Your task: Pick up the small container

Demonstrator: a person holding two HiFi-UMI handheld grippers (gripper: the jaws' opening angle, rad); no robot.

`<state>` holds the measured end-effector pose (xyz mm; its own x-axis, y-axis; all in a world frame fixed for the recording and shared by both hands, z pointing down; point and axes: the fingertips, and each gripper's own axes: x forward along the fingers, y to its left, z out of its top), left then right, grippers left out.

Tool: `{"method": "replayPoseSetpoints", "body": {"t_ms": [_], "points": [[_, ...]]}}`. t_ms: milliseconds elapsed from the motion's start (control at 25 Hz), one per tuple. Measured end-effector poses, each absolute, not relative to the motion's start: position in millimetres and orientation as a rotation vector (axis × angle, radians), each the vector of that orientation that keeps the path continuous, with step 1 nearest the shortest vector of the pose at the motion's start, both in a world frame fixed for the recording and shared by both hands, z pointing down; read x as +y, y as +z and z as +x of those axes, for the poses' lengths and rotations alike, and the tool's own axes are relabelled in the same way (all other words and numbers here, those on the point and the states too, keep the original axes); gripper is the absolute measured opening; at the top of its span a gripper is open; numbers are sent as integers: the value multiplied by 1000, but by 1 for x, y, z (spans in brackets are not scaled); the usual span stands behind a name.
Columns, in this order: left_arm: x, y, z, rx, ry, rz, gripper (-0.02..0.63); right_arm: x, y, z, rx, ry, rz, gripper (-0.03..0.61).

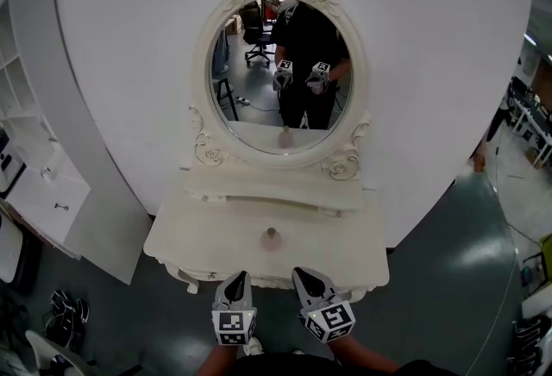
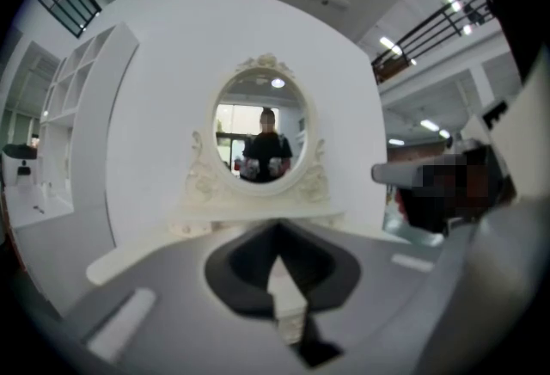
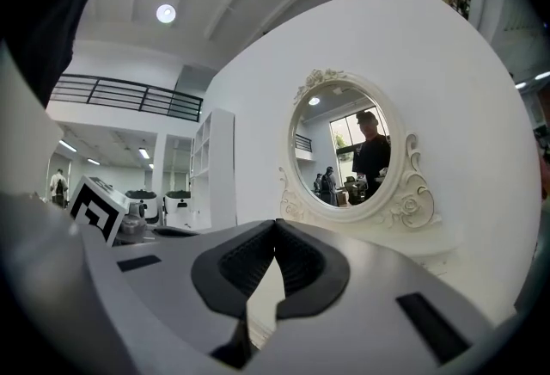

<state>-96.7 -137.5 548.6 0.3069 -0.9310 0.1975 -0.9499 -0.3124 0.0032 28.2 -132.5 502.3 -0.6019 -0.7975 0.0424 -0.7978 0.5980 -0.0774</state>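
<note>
Item 1. Left gripper (image 1: 235,279): at the lower edge of the head view, marker cube toward the camera. Its jaws were clenched tip to tip with nothing between them.

Item 2. Right gripper (image 1: 307,276): just beside the left, likewise clenched and empty.

Both pointed toward the front edge of the dressing table (image 1: 349,247), a white, scalloped piece.

Item 3. Small container (image 1: 272,237): pale, with a narrow top. It stood upright at the middle of the tabletop, ahead of both grippers and apart from them, untouched.

Item 4. Oval mirror (image 1: 280,72): in a carved white frame, mounted behind the tabletop. It reflected a person holding the two grippers, and the container.

Item 5. White wall panel (image 1: 129,38): behind the mirror.

Item 6. White shelf unit (image 1: 34,98): at far left.
</note>
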Motion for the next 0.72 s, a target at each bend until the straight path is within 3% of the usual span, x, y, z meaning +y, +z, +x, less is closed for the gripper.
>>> {"method": "replayPoseSetpoints", "body": {"t_ms": [720], "points": [[-187,553,-100,-1586,230,2569,6,-176,527,11,-2684,189,1544,6]]}}
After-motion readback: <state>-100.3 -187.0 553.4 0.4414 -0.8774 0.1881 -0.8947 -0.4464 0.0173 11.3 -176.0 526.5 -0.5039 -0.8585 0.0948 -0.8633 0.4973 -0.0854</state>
